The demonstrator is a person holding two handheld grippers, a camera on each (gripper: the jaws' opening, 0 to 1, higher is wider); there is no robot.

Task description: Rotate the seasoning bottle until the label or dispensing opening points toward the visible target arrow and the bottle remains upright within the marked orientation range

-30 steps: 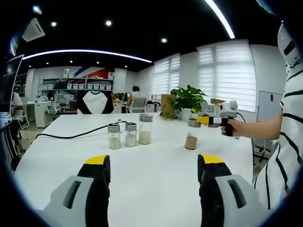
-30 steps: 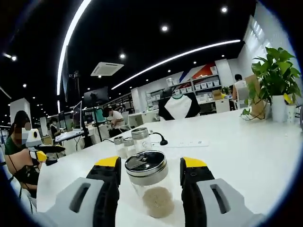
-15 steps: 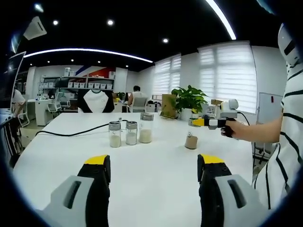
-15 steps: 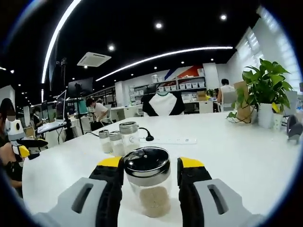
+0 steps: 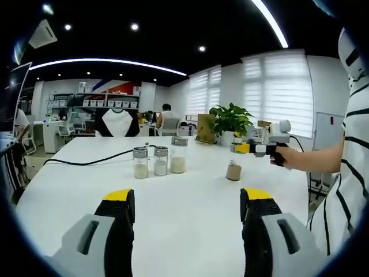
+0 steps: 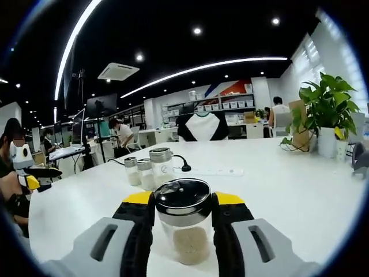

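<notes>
I am holding my right gripper [image 6: 183, 203] around the seasoning bottle [image 6: 184, 228], which is standing upright on the white desk [image 6: 300, 184]. The two yellow-tipped jaws are pressing against the glass on either side, just under its dark, shiny lid, so I am grasping the bottle. Pale brown granules are lying in the bottom of the jar. In the left gripper view the same bottle [image 5: 233, 171] is sitting well toward the desk's right edge, with my right gripper [image 5: 245, 148] reaching in over it from the right, my hand [image 5: 281, 156] wrapped on its handle.

My left gripper [image 5: 185, 203] is hovering low above the near part of the desk [image 5: 184, 190] with its jaws spread wide apart and nothing between them.

Three more glass shakers [image 5: 157, 161] are standing in a tight row near the middle of the desk, each holding white powder; in the right gripper view they [image 6: 149, 170] are showing just beyond the bottle I am holding. A black cable [image 5: 92, 164] is trailing across the desk behind them. A potted plant [image 6: 326, 115] is standing at the desk's far edge.
</notes>
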